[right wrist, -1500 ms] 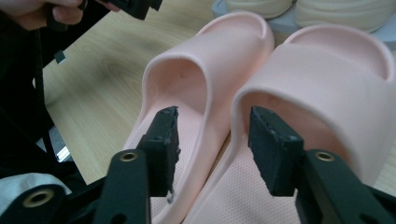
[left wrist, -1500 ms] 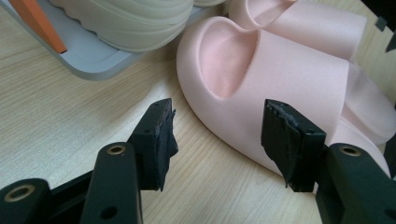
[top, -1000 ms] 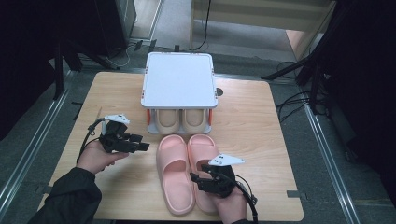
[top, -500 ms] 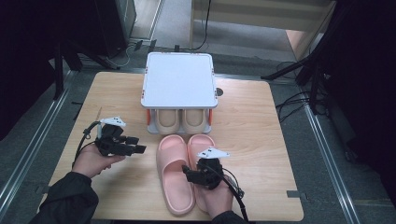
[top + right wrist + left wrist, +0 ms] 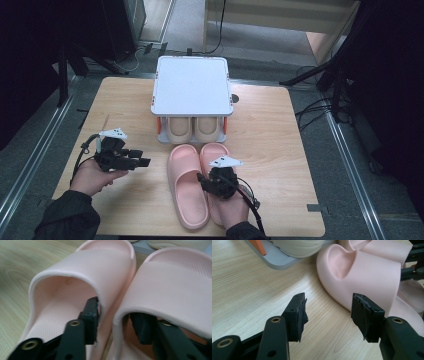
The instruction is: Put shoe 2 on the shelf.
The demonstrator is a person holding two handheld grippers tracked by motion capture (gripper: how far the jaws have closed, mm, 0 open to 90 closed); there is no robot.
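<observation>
Two pink slippers lie side by side at the table's front, the left one [image 5: 184, 187] [image 5: 100, 267] and the right one [image 5: 215, 151] [image 5: 175, 282]. My right gripper [image 5: 210, 176] [image 5: 117, 317] is open over their heels. One jaw is inside the left slipper and the other is under the right slipper's strap, with the two inner walls between them. My left gripper [image 5: 145, 161] [image 5: 328, 312] is open and empty. It hovers low over bare wood just left of the left slipper [image 5: 367, 275] and points toward it.
A small shoe rack with a white top [image 5: 190, 85] stands behind the pink pair, with beige slippers [image 5: 192, 129] [image 5: 297, 245] on its lower shelf. Its grey base [image 5: 279, 260] and orange post [image 5: 258, 246] are close. The wooden table [image 5: 270, 140] has bare room at right.
My right gripper has moved forward along the pink slippers and its jaws now reach in by the straps. The left gripper has drifted slightly back toward the person.
</observation>
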